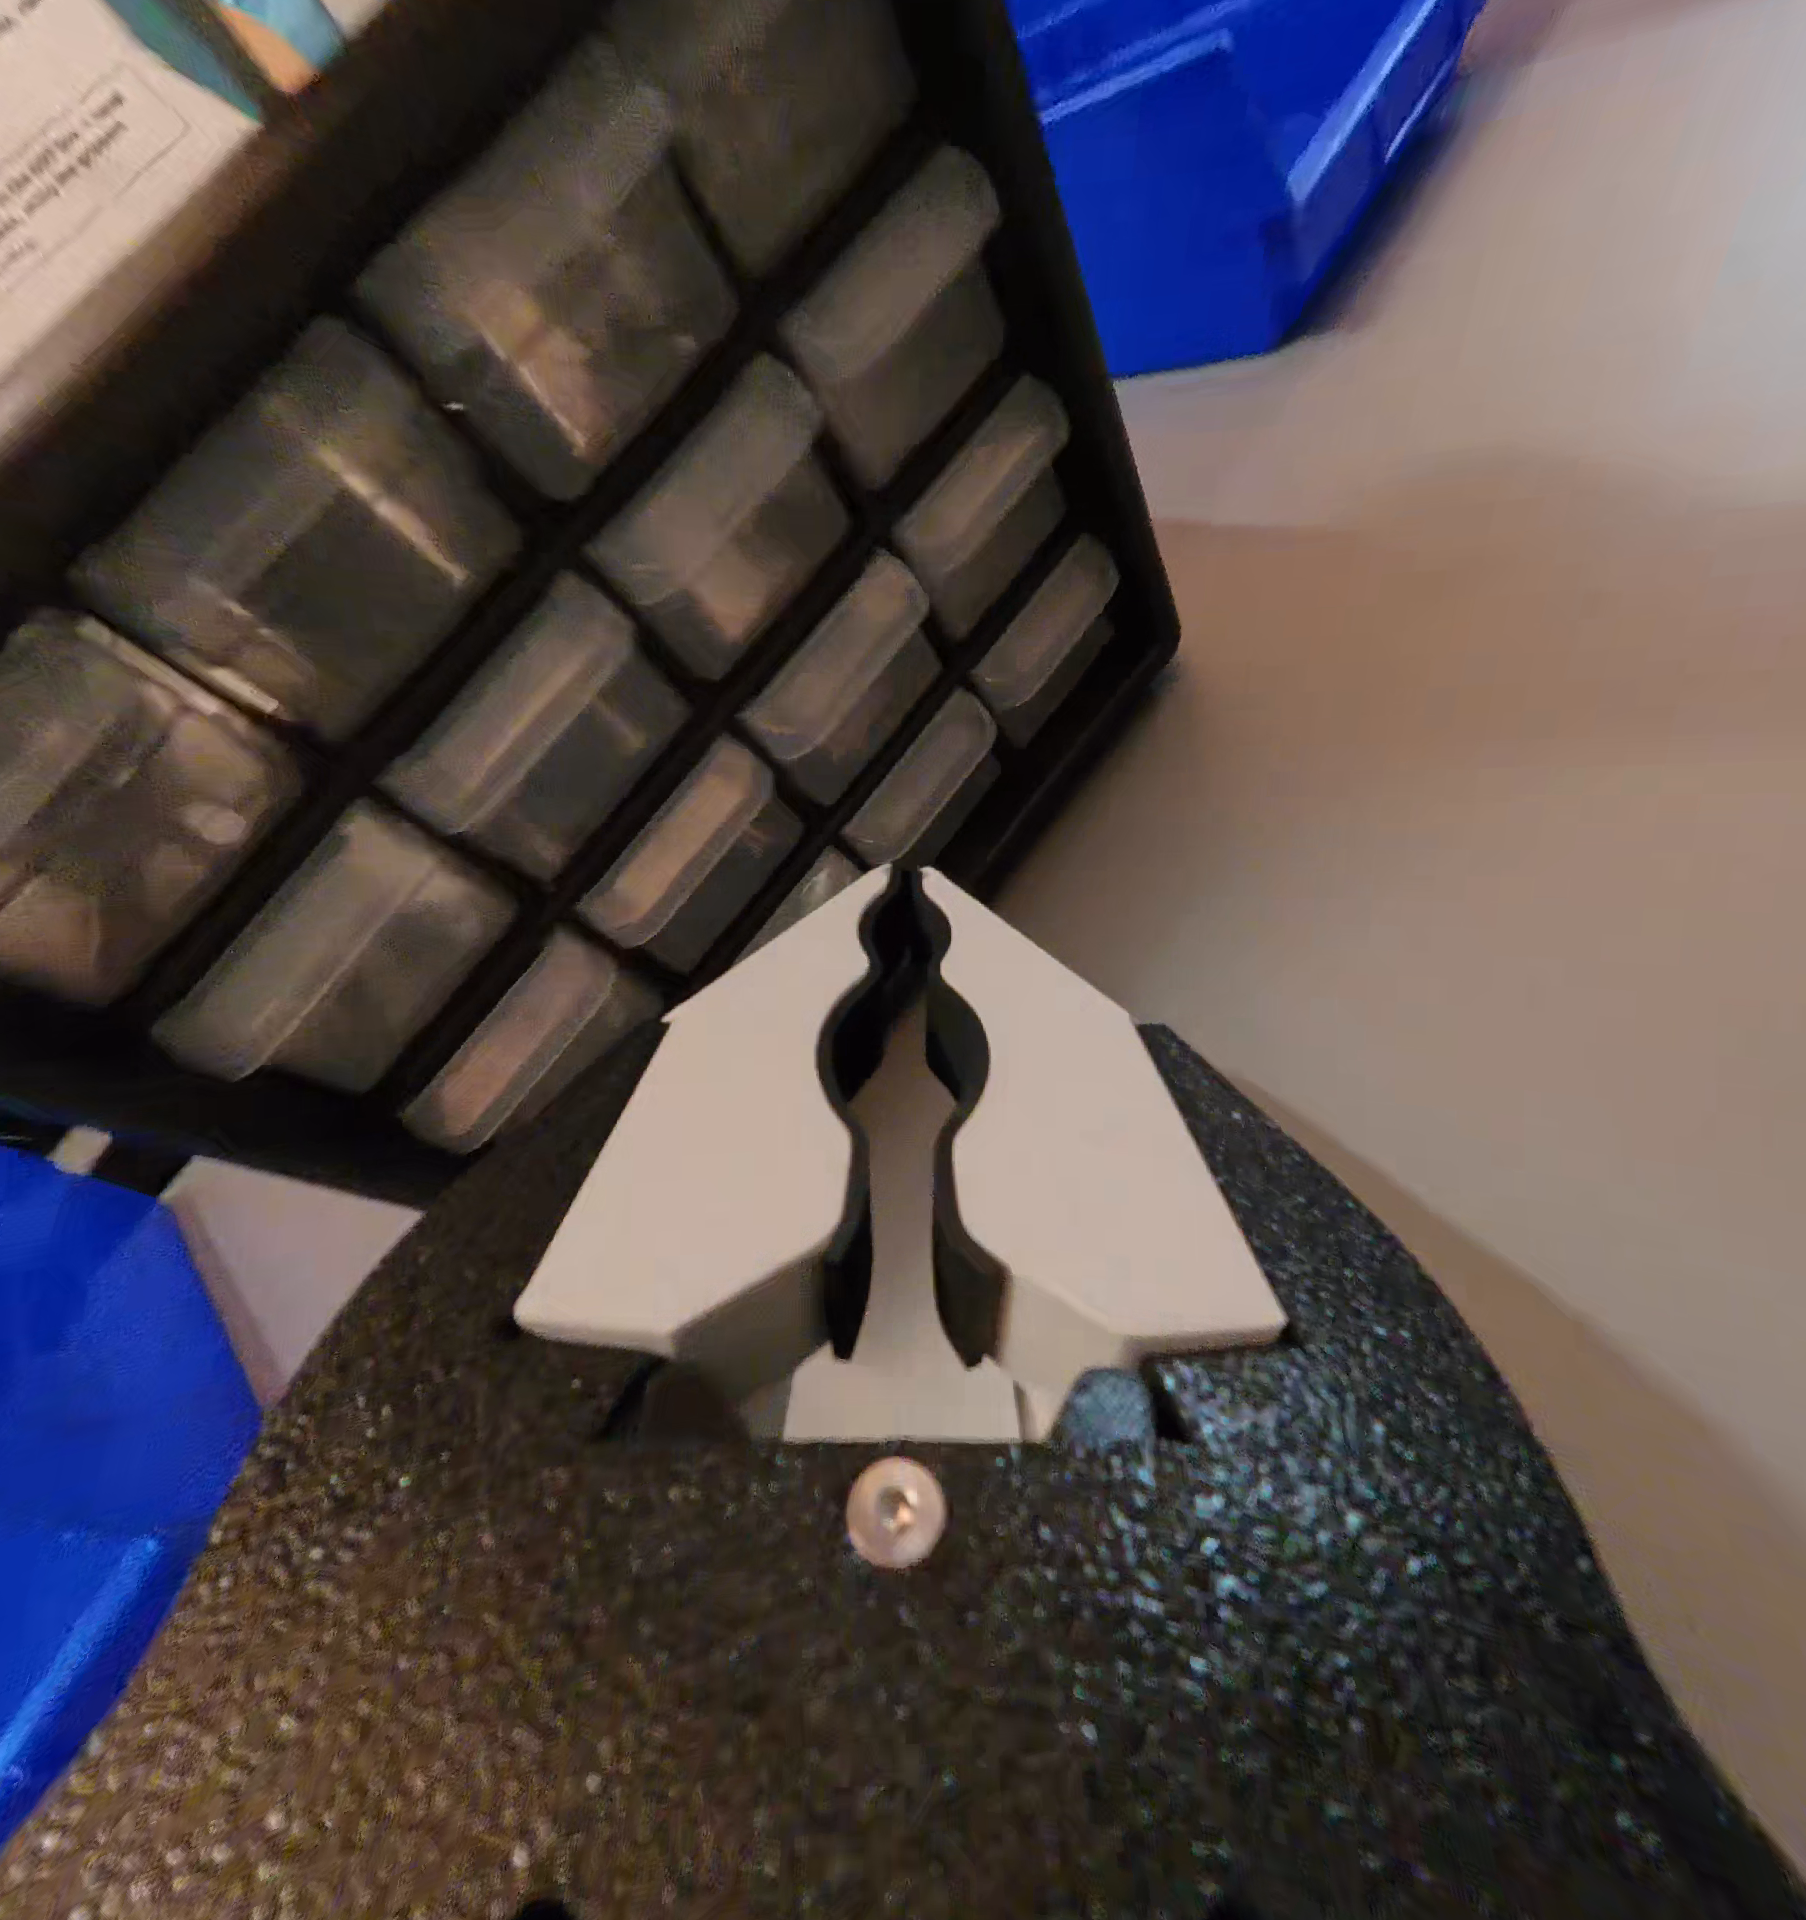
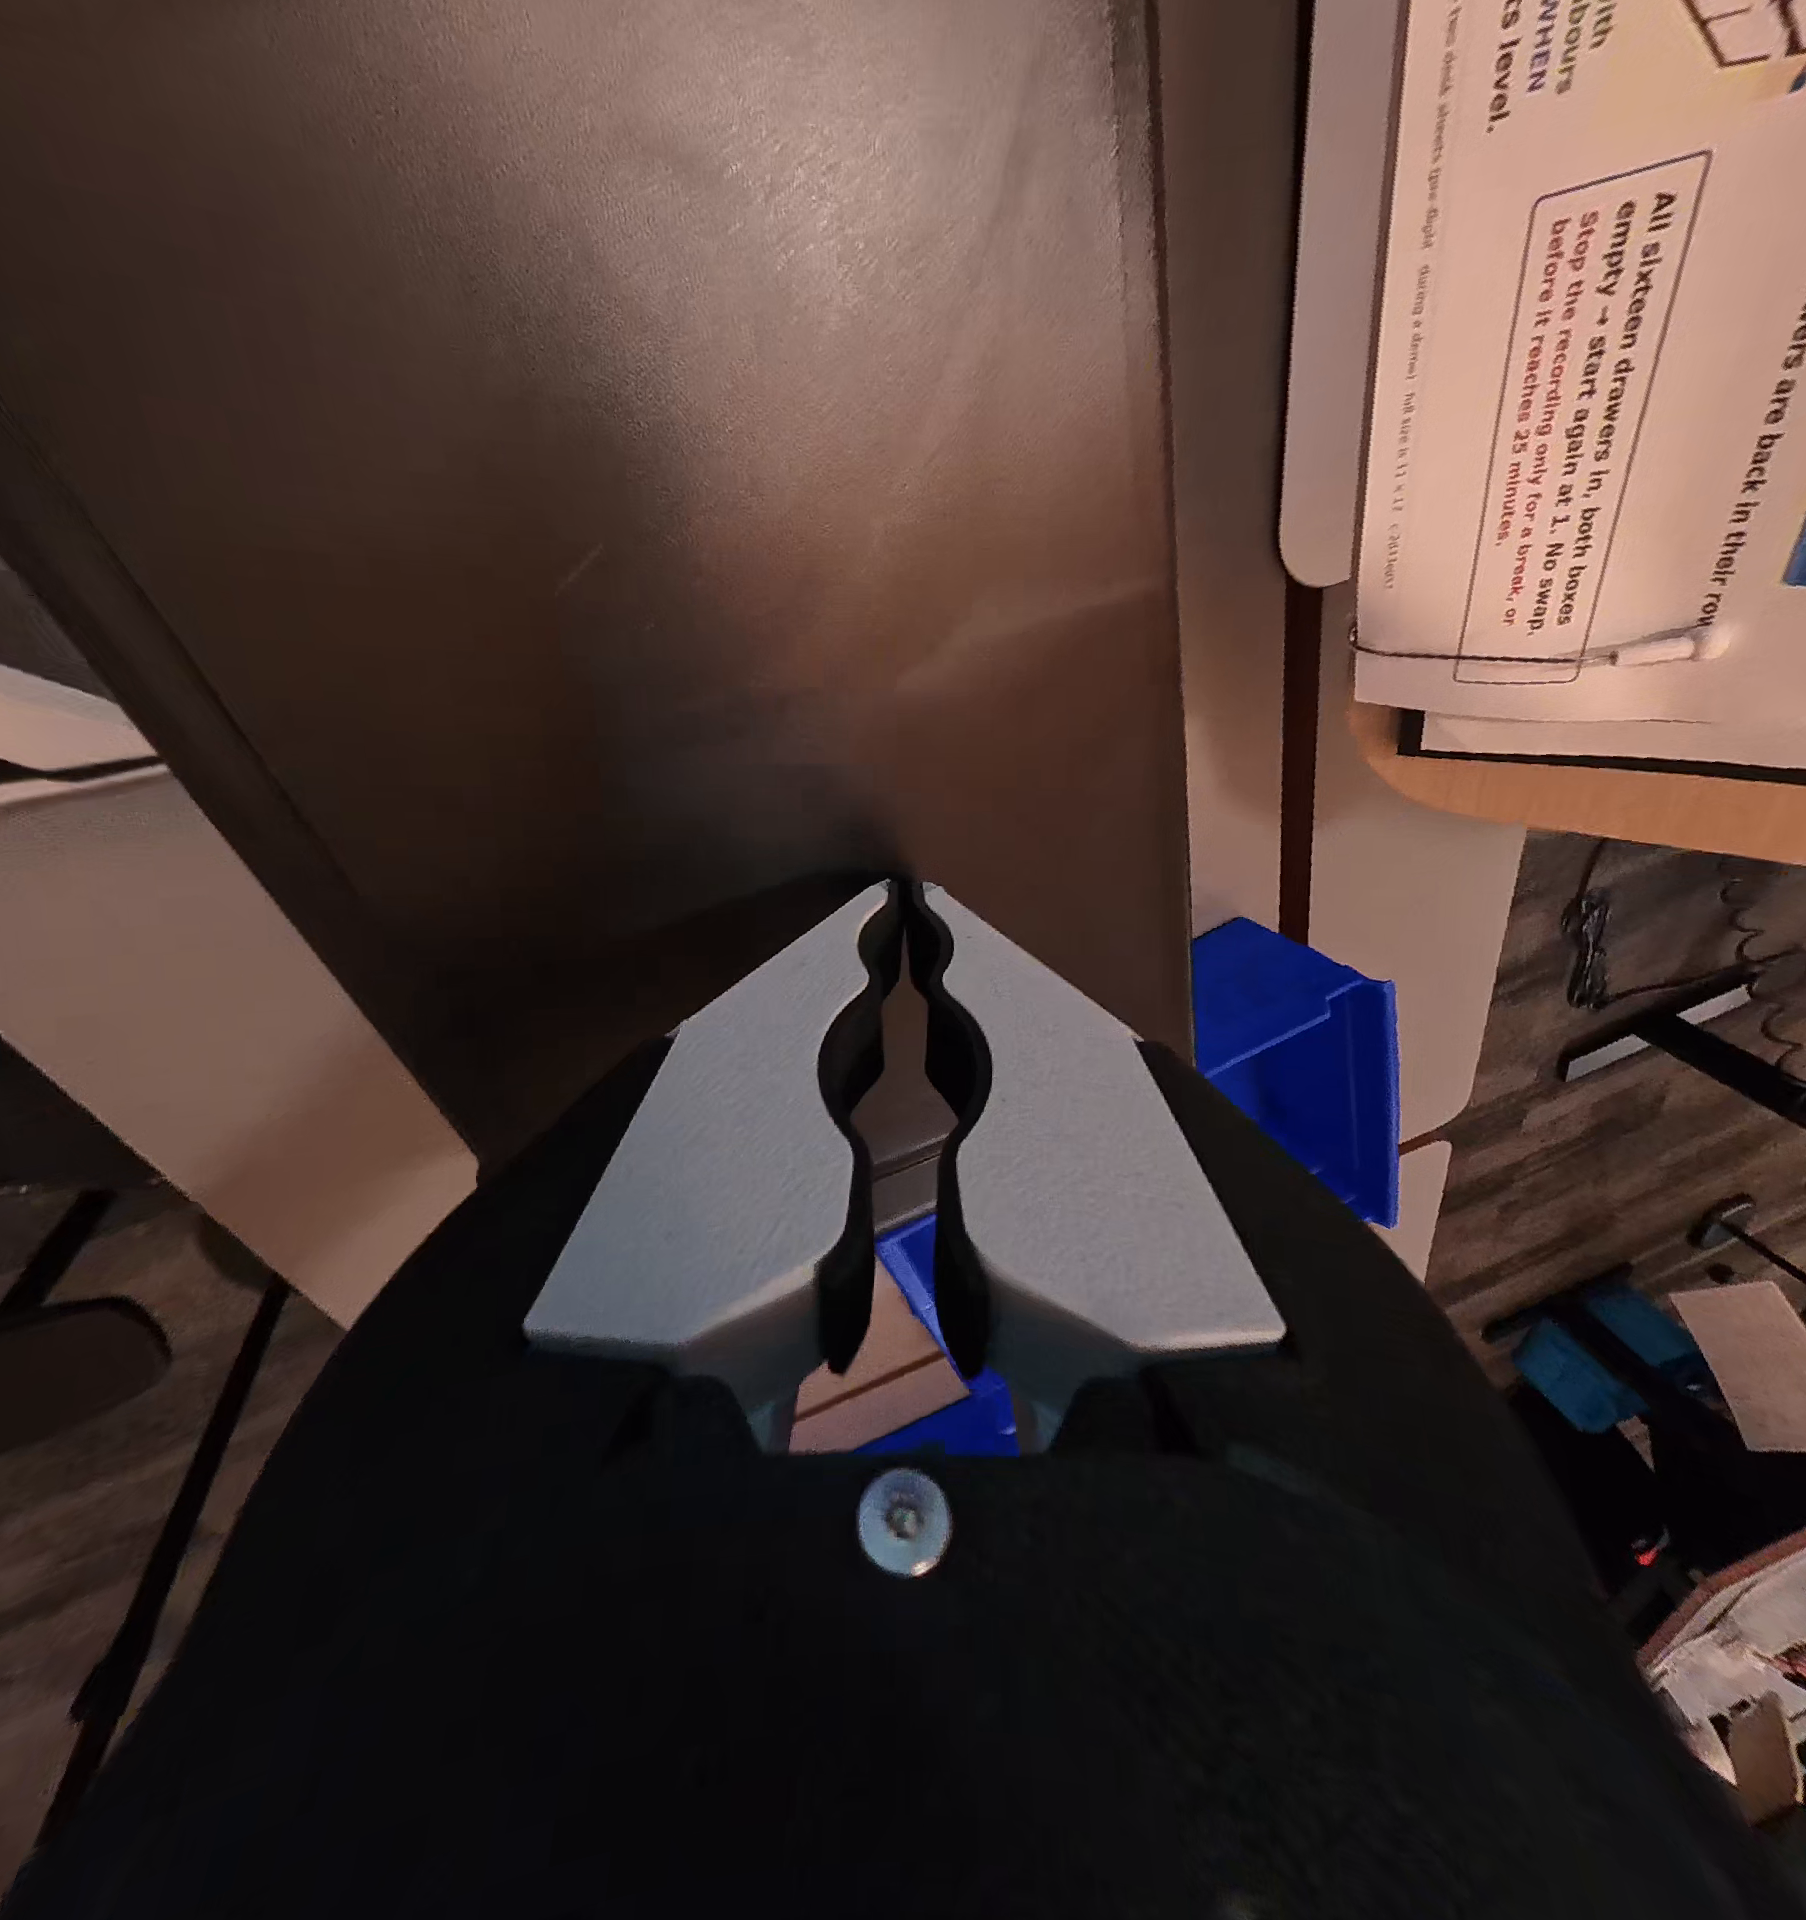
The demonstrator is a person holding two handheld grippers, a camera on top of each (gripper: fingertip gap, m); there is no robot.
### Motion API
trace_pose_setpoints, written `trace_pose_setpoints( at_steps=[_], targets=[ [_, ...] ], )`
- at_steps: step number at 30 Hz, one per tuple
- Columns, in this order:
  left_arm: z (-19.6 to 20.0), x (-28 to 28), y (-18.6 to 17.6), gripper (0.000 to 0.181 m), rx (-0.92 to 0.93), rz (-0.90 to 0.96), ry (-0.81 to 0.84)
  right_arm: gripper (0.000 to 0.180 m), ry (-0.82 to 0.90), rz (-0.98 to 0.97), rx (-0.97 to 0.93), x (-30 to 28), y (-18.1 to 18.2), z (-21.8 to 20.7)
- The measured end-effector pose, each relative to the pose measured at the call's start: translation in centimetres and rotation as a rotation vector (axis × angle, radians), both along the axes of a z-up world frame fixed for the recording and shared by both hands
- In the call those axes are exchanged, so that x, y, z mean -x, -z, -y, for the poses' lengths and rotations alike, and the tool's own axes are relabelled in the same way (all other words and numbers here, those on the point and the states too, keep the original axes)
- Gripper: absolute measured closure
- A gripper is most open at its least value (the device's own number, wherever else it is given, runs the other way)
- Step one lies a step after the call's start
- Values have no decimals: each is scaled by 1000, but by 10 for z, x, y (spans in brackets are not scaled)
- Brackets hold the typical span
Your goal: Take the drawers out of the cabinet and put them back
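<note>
The black cabinet (image 1: 1107,436) stands tilted across the left wrist view, its grid filled with several translucent grey drawers (image 1: 546,717), all pushed in. My left gripper (image 1: 904,878) is shut and empty, its tips just in front of the bottom row near the cabinet's lower right corner. In the right wrist view my right gripper (image 2: 904,888) is shut with nothing between the fingers. Its tips rest against a smooth dark panel (image 2: 670,468) that looks like an outer wall of the cabinet. No drawers show in that view.
A blue bin (image 1: 1242,177) stands behind the cabinet at the top right and another blue bin (image 1: 57,1455) at the lower left. The pale table (image 1: 1501,831) runs to the right. A printed sheet (image 2: 1605,364), a blue bin (image 2: 1294,1070) and floor cables (image 2: 1657,1091) show at right.
</note>
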State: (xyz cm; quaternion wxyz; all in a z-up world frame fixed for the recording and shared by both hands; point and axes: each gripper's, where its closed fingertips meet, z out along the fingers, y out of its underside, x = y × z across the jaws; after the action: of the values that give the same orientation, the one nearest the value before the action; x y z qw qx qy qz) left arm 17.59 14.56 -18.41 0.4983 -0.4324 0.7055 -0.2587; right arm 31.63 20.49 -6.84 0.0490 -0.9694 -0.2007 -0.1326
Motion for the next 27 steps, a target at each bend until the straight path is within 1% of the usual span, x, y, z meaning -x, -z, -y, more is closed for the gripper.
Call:
trace_pose_setpoints(
  at_steps=[4,7,8,9,11,12,13,14,16,17,19,20,21,23,24,25,26,27],
  targets=[
    [-15,20,-30,181,180,-29,100,180,-43,32,-68,0,-1,0],
    [-33,35,-62,181,284,-37,174,180,-53,61,-134,3,-4,5],
    [-42,40,-74,181,296,-41,186,173,-62,109,-201,1,-13,5],
    [-51,44,-86,181,294,-54,205,150,-67,183,-317,-2,-28,1],
    [-71,48,-106,181,254,-94,221,135,-68,214,-561,9,-59,3],
    [-83,49,-114,181,215,-120,216,121,-53,222,-719,14,-78,7],
    [-95,47,-122,181,170,-146,214,102,-27,245,-898,18,-100,13],
    [-104,45,-129,181,133,-175,217,90,-11,270,-1070,22,-120,24],
    [-121,35,-139,181,92,-244,231,81,-3,303,-1381,31,-148,52],
    [-129,28,-144,181,82,-270,232,78,17,287,-1473,34,-149,66],
    [-141,12,-147,181,68,-357,249,75,74,264,-1548,33,-132,85],
    [-145,4,-148,181,63,-403,259,71,95,295,-1586,31,-124,94],
    [-148,-5,-148,181,57,-440,265,64,100,377,-1623,28,-118,103],
    [-153,-22,-149,181,42,-507,271,65,92,633,-1630,28,-108,123],
    [-154,-30,-148,181,33,-540,272,73,78,737,-1617,33,-104,130],
    [-152,-37,-147,181,33,-572,282,81,50,798,-1614,41,-100,134],
    [-148,-42,-146,181,38,-606,303,90,19,792,-1604,50,-93,134],
    [-143,-47,-145,181,42,-637,327,98,-30,722,-1575,59,-81,128]
  ],
)
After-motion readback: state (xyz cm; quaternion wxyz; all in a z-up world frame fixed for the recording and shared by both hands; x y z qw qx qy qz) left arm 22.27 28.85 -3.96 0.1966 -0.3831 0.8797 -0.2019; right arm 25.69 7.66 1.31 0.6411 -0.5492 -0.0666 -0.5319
